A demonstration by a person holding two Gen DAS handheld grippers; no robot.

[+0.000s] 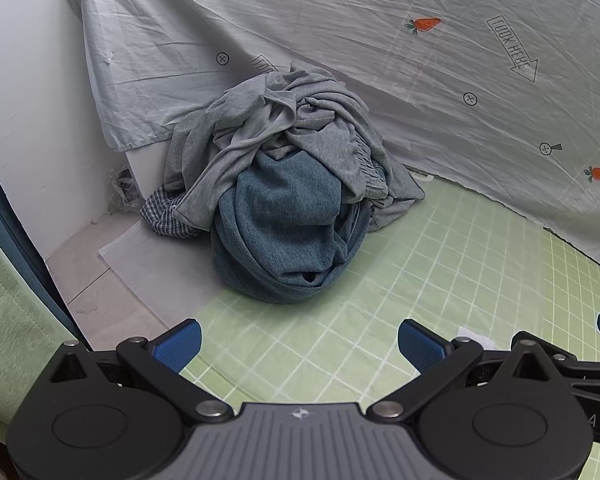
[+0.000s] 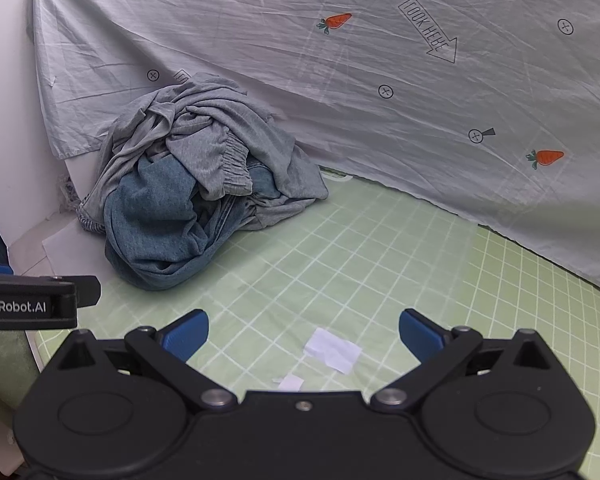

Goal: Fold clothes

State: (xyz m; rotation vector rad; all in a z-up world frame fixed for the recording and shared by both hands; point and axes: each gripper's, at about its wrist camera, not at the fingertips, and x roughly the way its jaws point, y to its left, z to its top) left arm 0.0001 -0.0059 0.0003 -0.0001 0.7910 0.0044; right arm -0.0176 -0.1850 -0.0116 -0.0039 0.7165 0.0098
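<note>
A heap of crumpled clothes [image 1: 284, 184] lies at the far left of the green checked sheet [image 1: 440, 280]. On top are grey garments [image 1: 300, 120]; below them bulges a blue-green knit piece [image 1: 280, 232], and a checked cloth [image 1: 164, 216] pokes out at the left. The right wrist view shows the same heap [image 2: 188, 184] at its left. My left gripper [image 1: 300, 346] is open, short of the heap, with nothing between its blue pads [image 1: 180, 344]. My right gripper [image 2: 304, 332] is open too, above bare sheet [image 2: 380, 248] to the right of the heap.
A pale grey sheet printed with carrots and arrows [image 1: 380, 60] hangs behind the heap. Left of it stand a white wall [image 1: 32, 120] and a strip of tiled floor [image 1: 112, 292]. Two white paper scraps [image 2: 332, 350] lie on the green sheet. The left gripper's body [image 2: 32, 300] shows at the left edge.
</note>
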